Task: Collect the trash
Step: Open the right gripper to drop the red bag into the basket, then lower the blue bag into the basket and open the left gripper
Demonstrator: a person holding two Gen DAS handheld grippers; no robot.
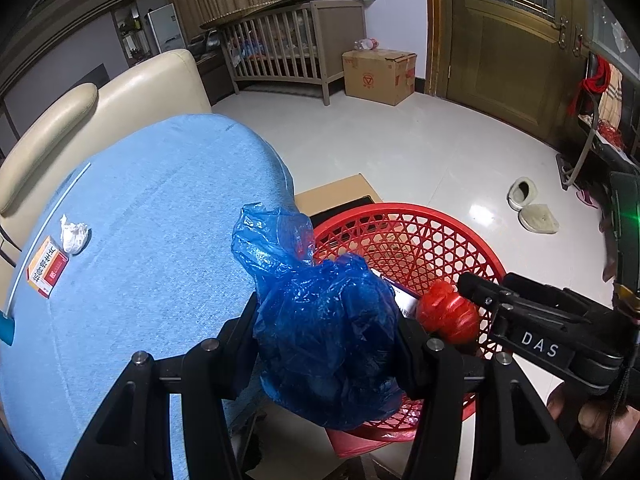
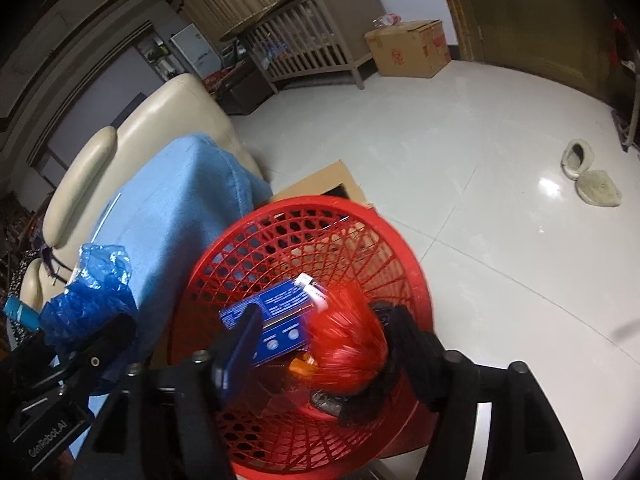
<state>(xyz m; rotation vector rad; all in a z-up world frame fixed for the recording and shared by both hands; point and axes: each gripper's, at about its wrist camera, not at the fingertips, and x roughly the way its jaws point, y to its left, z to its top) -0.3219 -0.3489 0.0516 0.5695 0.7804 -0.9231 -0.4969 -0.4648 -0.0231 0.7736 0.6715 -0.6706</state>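
**Both grippers loaded over the red basket**

Left gripper [image 1: 326,320]: fingers closed onto a crumpled blue plastic bag [image 1: 320,320]. The bag bulges between them, its upper part rising above the fingertips. It hangs at the near edge of the red basket [image 1: 404,220], over the boundary between basket and blue cloth [image 1: 152,200].

Right gripper [image 2: 320,336]: fingers clamped on a red plastic wad [image 2: 348,344], held inside the basket's mouth. In the left wrist view the same wad shows as a ribbed red lump at the right fingertip. The right wrist view is motion-blurred around the wad.

Basket contents: a blue carton [image 2: 280,320] with white print lies against the mesh just beside the wad; something orange sits beneath, too blurred to identify.

Remaining on the blue cloth, well apart from the basket: a crumpled white tissue [image 1: 74,234], touching or nearly touching an orange-and-red small box [image 1: 47,266]. A thin white straw [image 1: 52,216] lies along the cloth's far edge.

The basket rests on flattened cardboard [image 1: 340,194] on the white tiled floor [image 1: 400,140].
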